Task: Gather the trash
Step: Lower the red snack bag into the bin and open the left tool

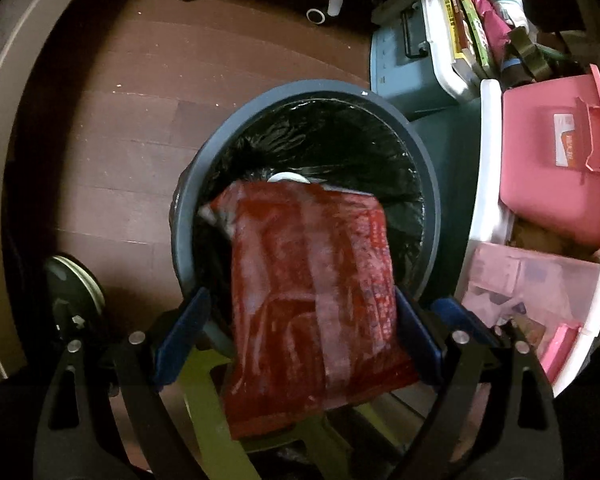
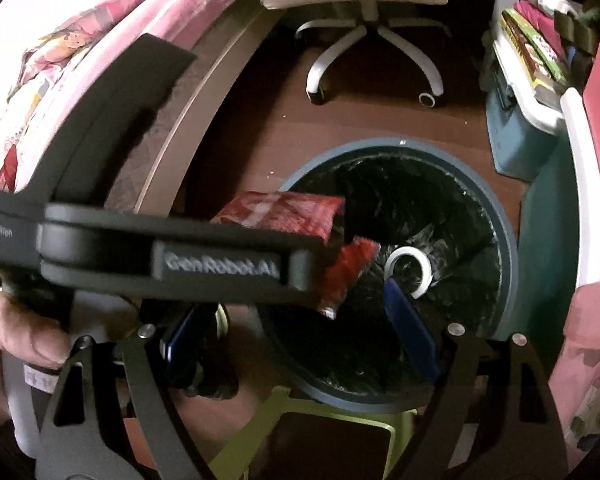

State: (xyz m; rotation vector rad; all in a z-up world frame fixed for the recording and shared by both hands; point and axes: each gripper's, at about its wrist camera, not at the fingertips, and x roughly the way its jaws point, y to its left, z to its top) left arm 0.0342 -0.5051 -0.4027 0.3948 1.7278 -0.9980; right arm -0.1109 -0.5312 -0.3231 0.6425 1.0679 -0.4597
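Note:
A red snack bag (image 1: 312,300) lies between the blue pads of my left gripper (image 1: 300,300), above the grey bin (image 1: 420,152) lined with a black bag. The jaws stand wide; the left pad (image 1: 180,332) is clear of the bag, and the bag is blurred while the floor around it is sharp. A white tape ring (image 1: 288,178) lies inside the bin. In the right wrist view my right gripper (image 2: 300,336) hangs open over the bin (image 2: 508,240) with nothing between its pads. The left tool's black body (image 2: 160,256) crosses in front, with the red bag (image 2: 280,214) at its tip.
A green stool (image 1: 204,380) stands under the grippers. A white chair base (image 2: 372,60) is on the brown floor beyond the bin. Pink and white storage boxes (image 1: 556,176) crowd the right side. A bed with pink bedding (image 2: 60,40) is at the left. A person's thumb (image 2: 20,332) grips the left tool.

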